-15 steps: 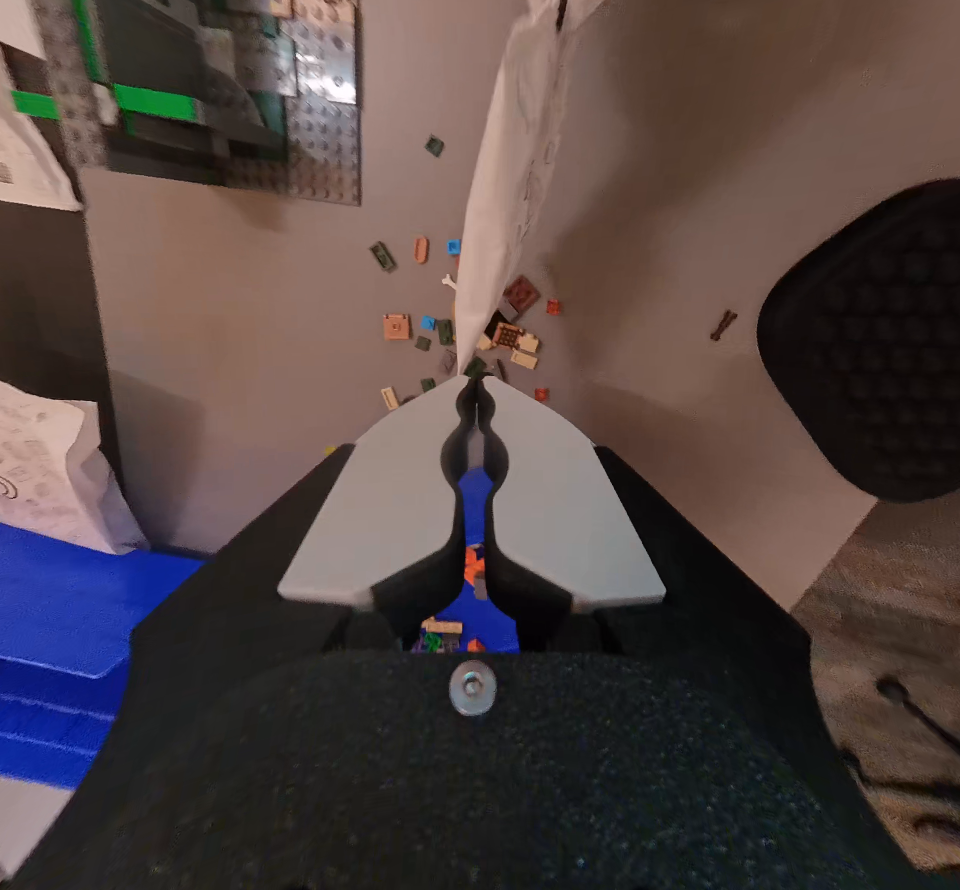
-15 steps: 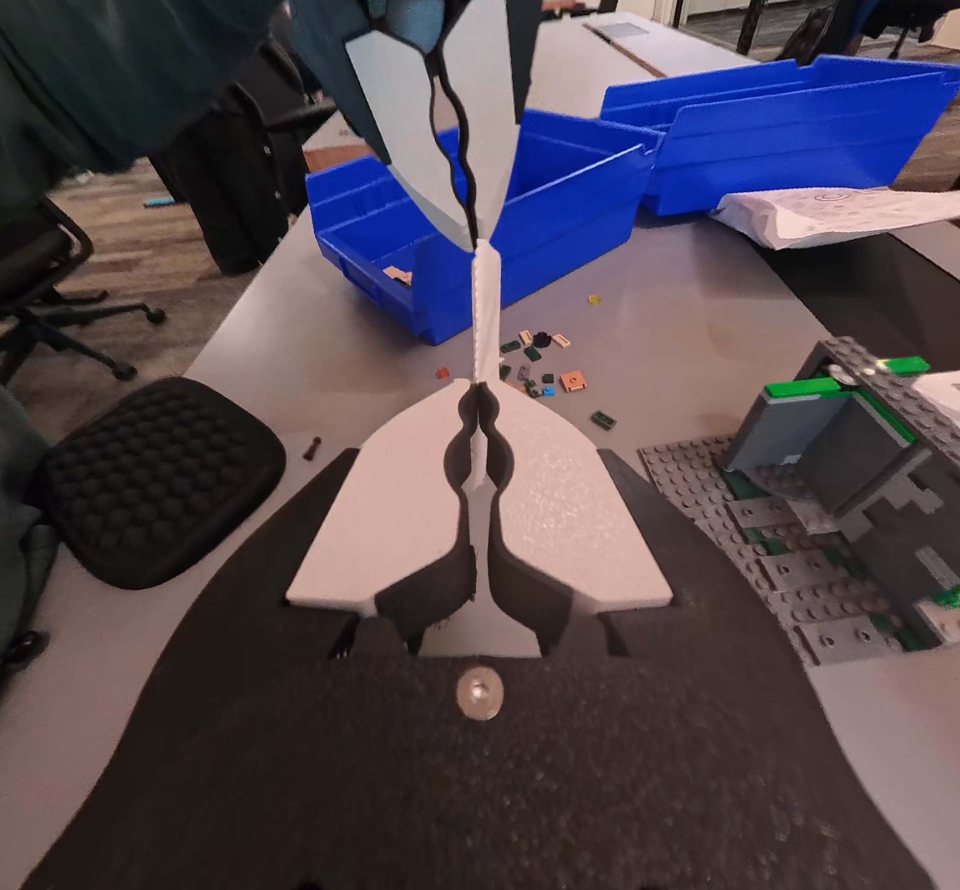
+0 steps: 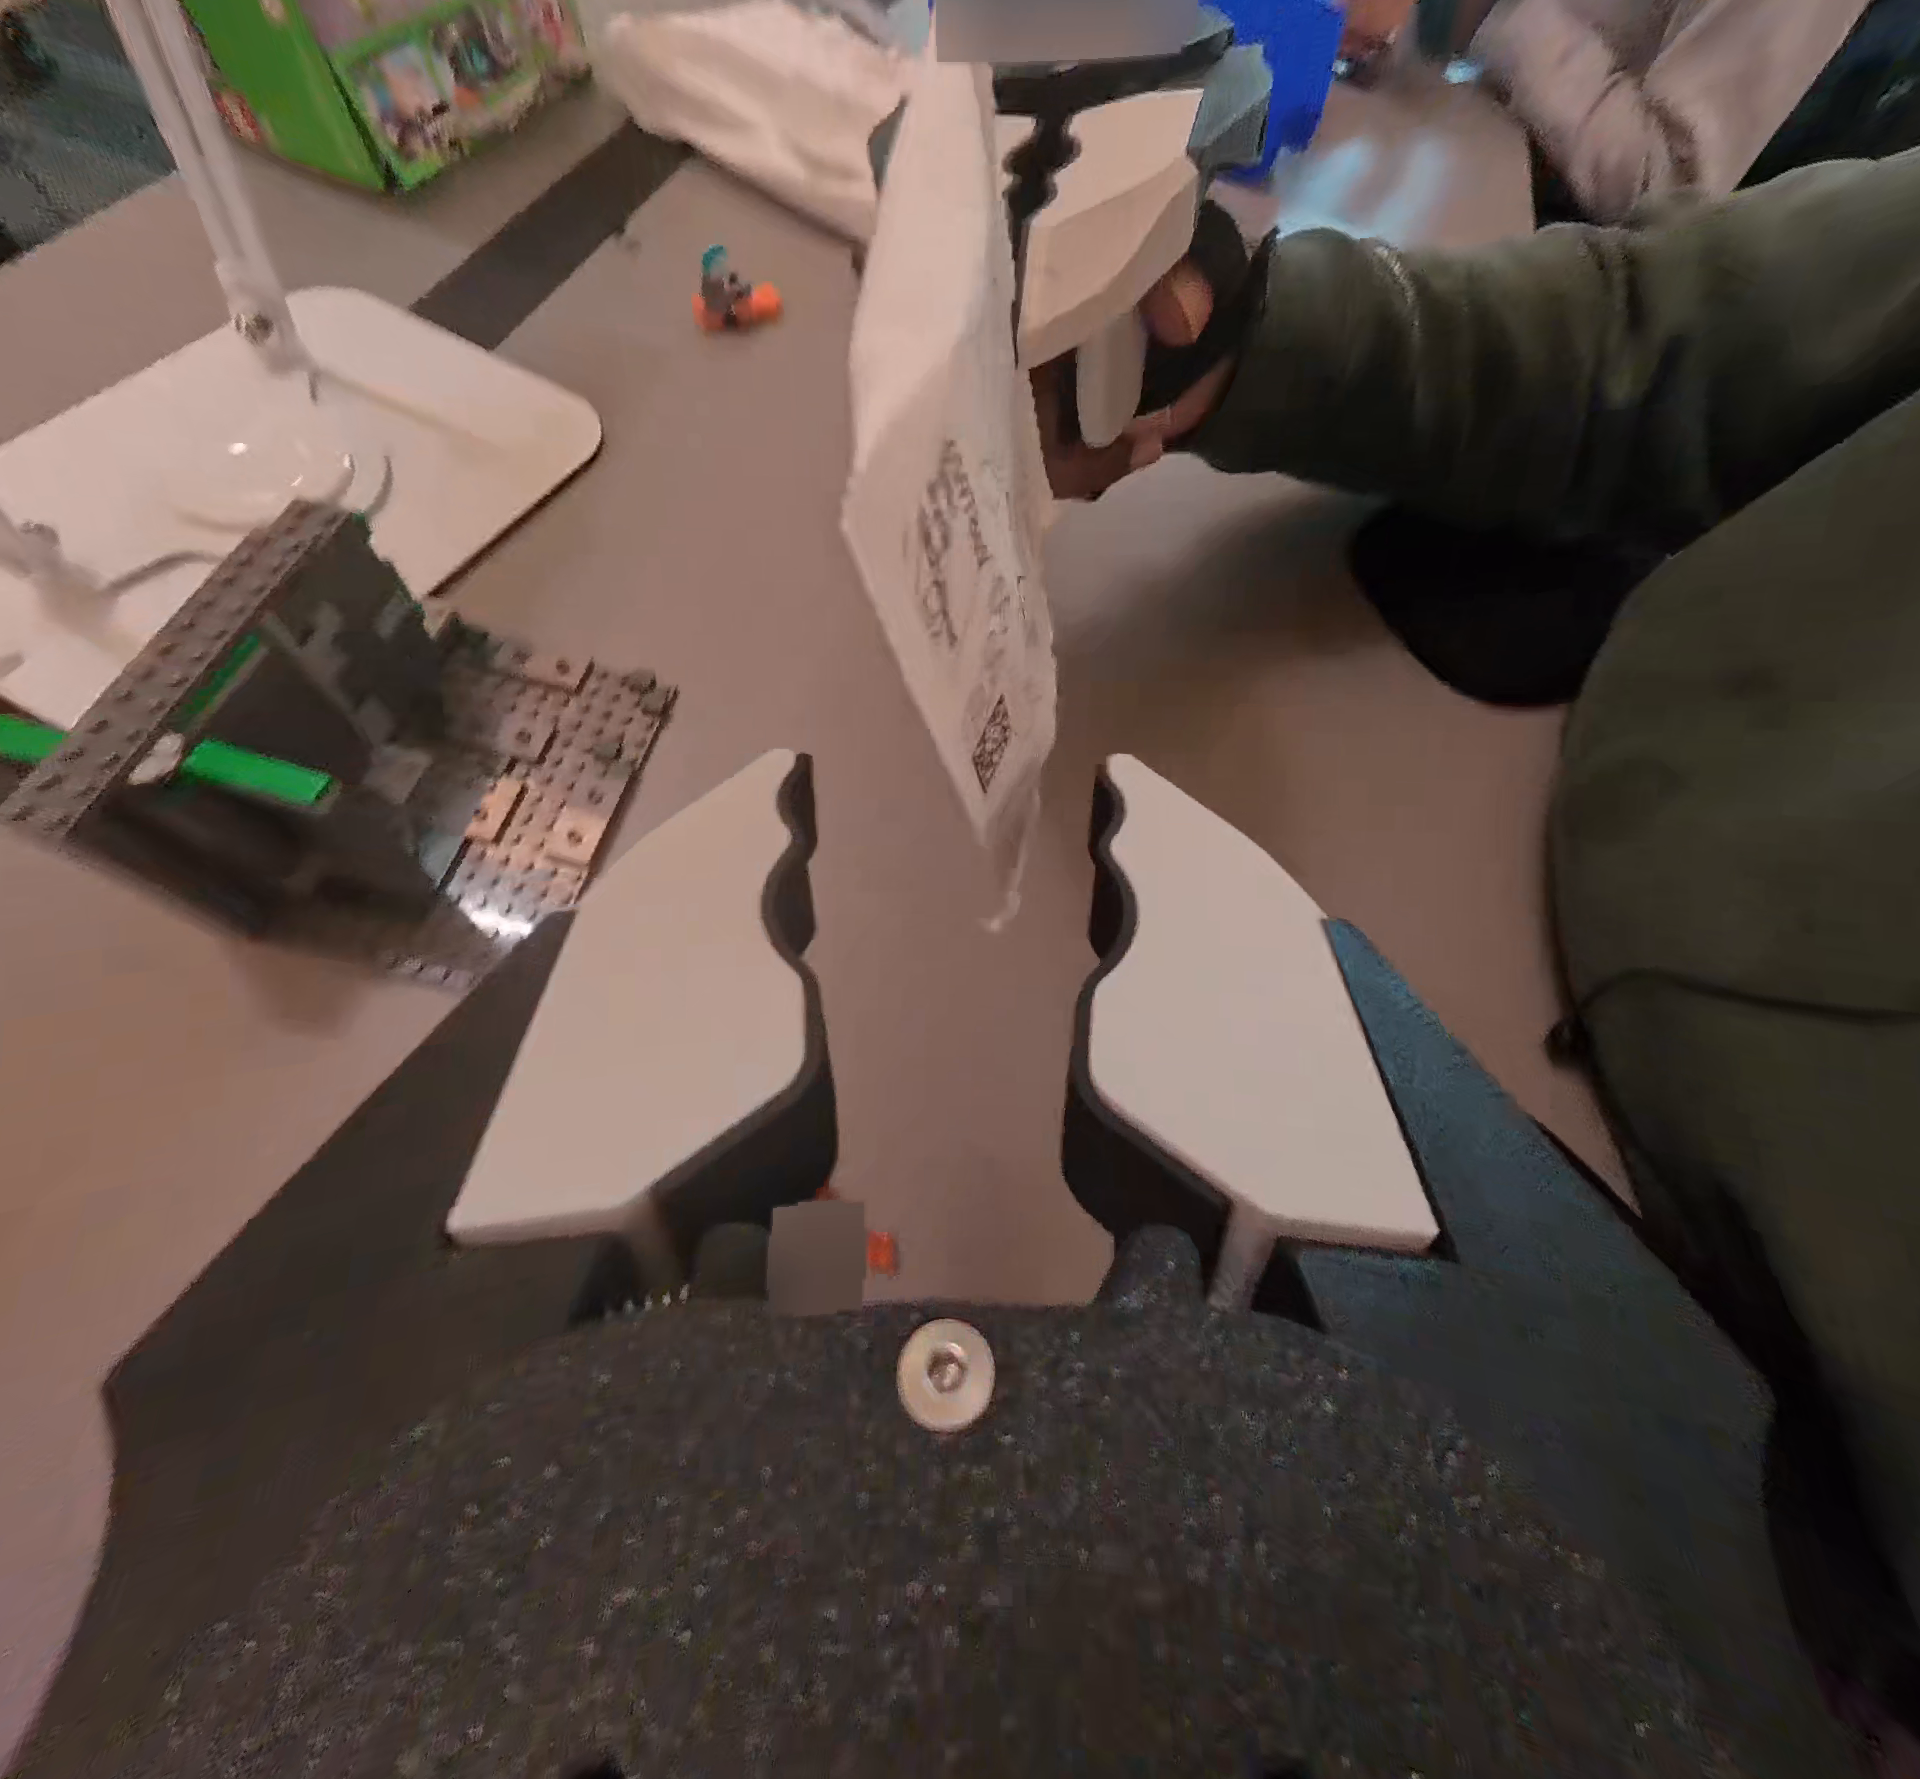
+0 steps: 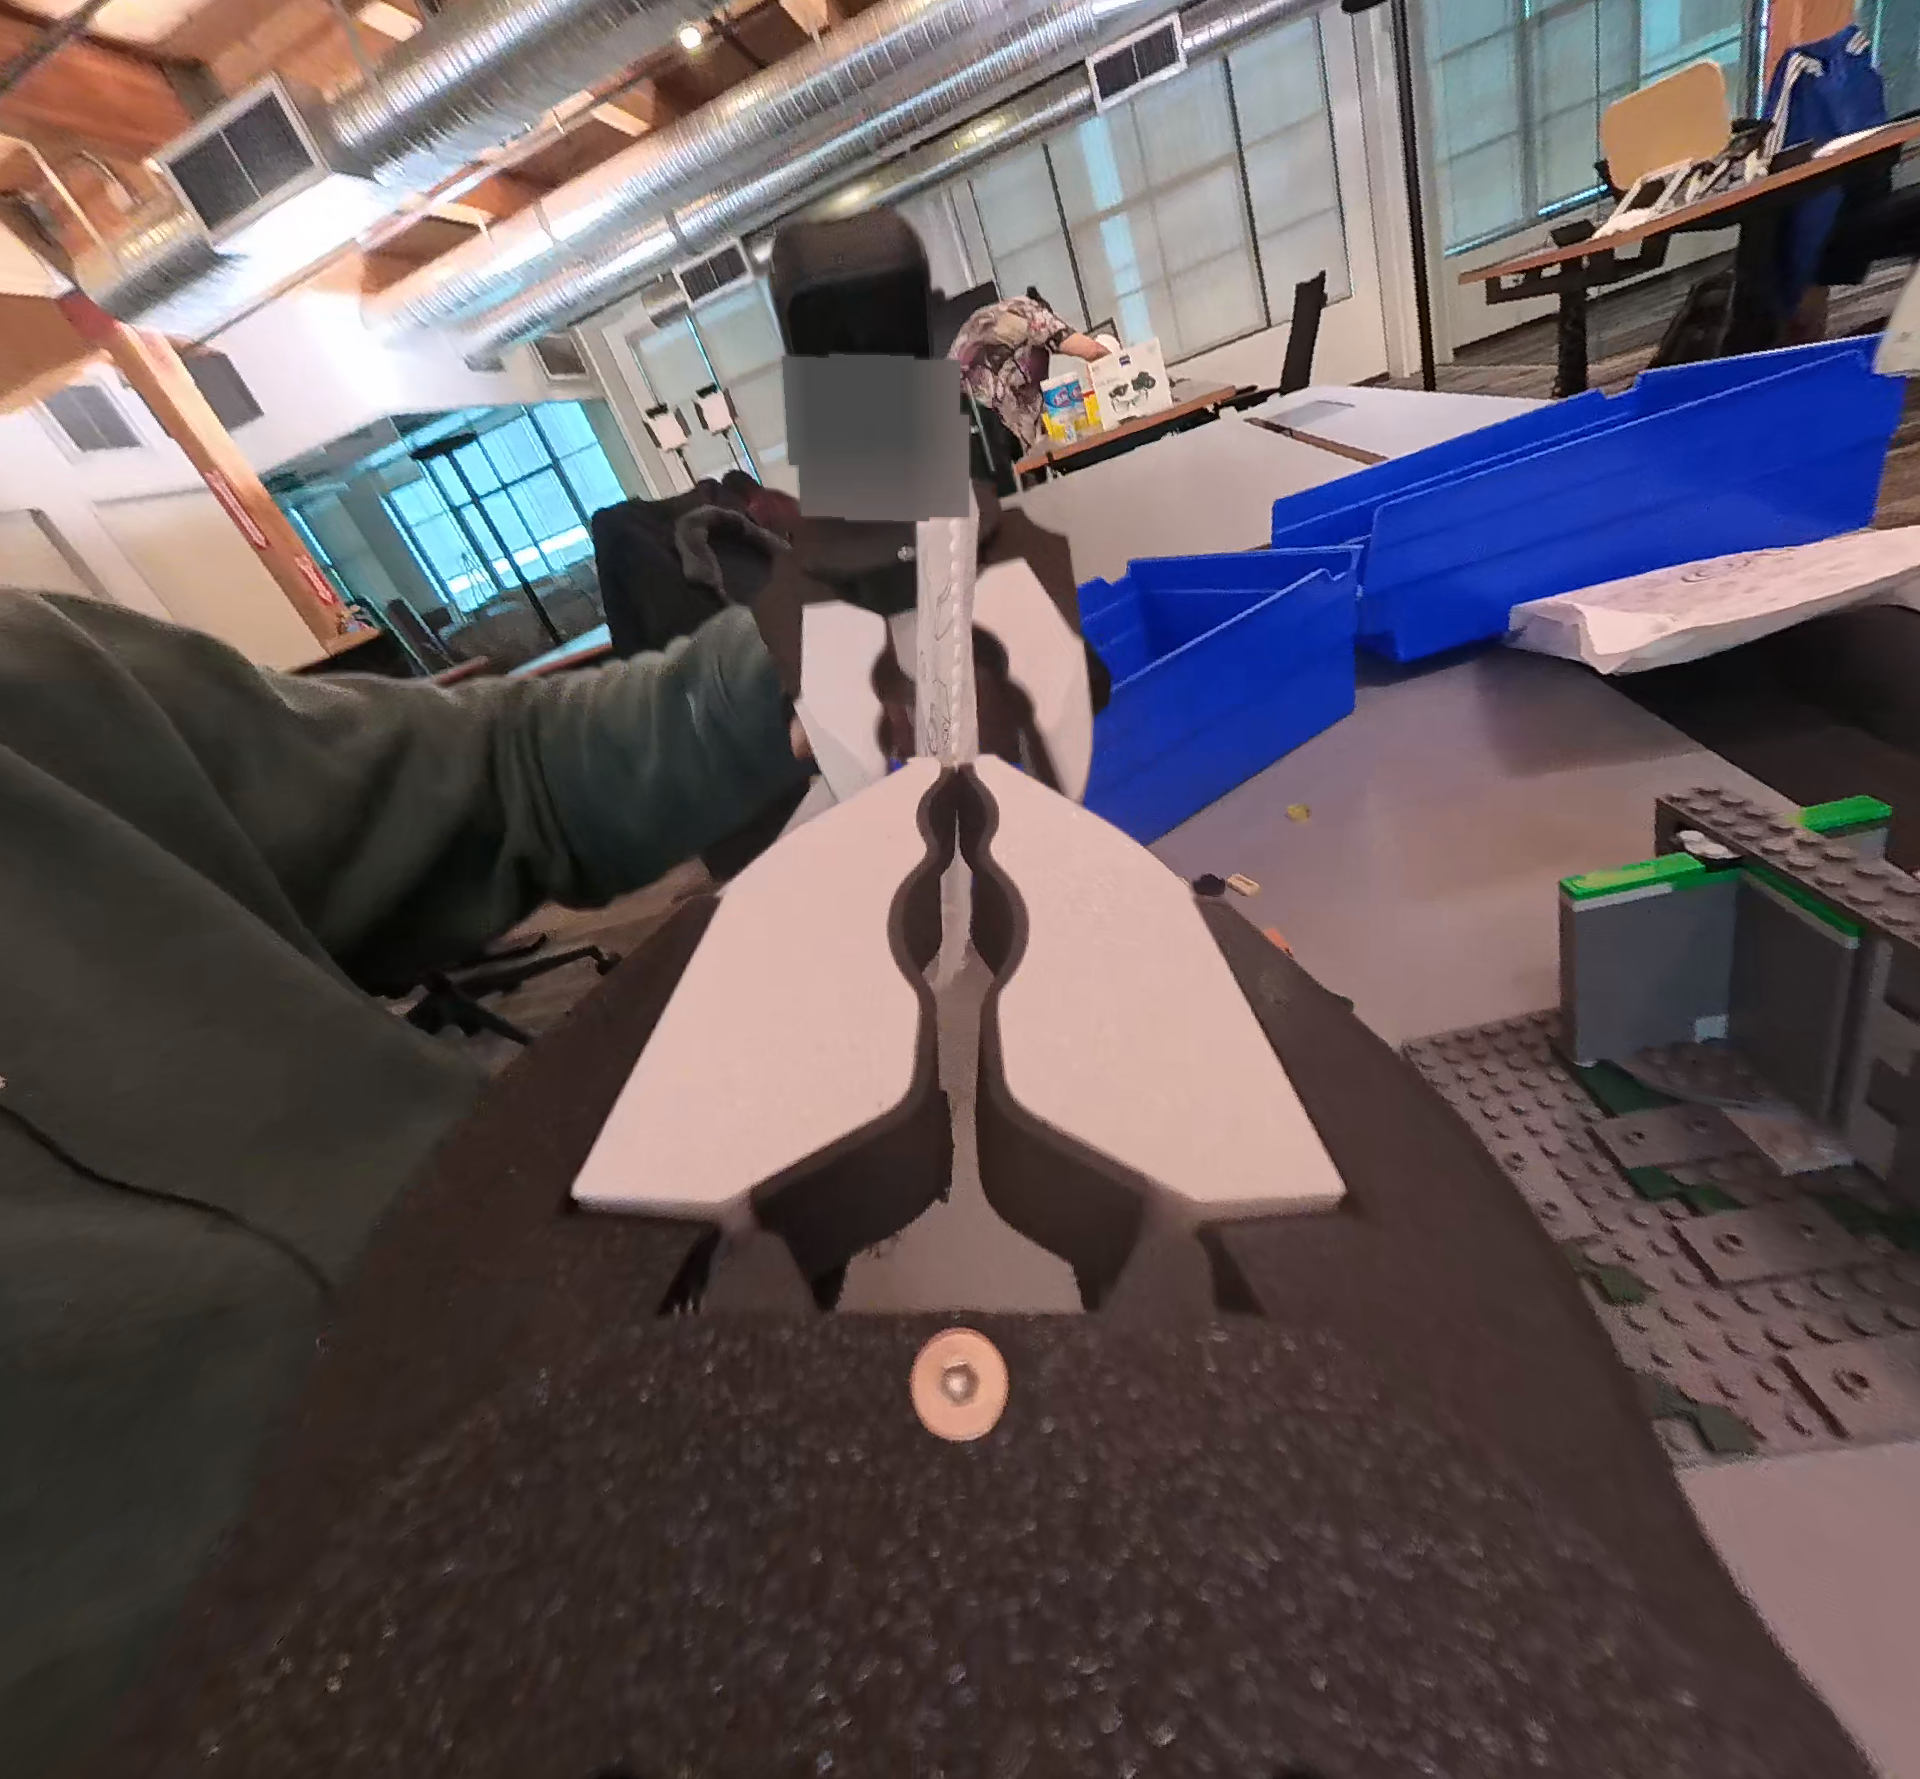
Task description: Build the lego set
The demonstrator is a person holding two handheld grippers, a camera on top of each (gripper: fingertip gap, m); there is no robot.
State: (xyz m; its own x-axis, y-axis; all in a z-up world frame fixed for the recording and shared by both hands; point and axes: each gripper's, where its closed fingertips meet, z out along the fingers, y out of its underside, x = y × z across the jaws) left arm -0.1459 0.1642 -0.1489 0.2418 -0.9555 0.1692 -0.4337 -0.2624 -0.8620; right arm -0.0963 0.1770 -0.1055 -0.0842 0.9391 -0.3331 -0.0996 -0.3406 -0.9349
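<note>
The left gripper point(image 3: 951, 856) is spread wide and holds nothing; the bottom edge of a white printed paper bag point(image 3: 951, 524) hangs just ahead of its gap, between the two grey fingers point(image 3: 675, 1002). The right gripper point(image 4: 958, 773) is pressed together on that same white paper bag point(image 4: 948, 649), pinching its thin edge, which runs up from the fingertips and down into the slot between the fingers. In the left wrist view the right gripper point(image 3: 1023, 212) shows farther off, above the bag and clamped on its top, held by a hand point(image 3: 1164, 358) in a dark green sleeve point(image 3: 1507, 347).

The partly built grey lego model point(image 3: 343, 742) with green strips sits on the grey table point(image 3: 727, 503), ahead and left of the left gripper, and to the lower right of the right gripper point(image 4: 1745, 1054). A small orange and teal lego figure point(image 3: 732, 293) lies farther ahead of the left gripper. Blue plastic bins point(image 4: 1507, 586) stand beyond the right gripper, to its right.
</note>
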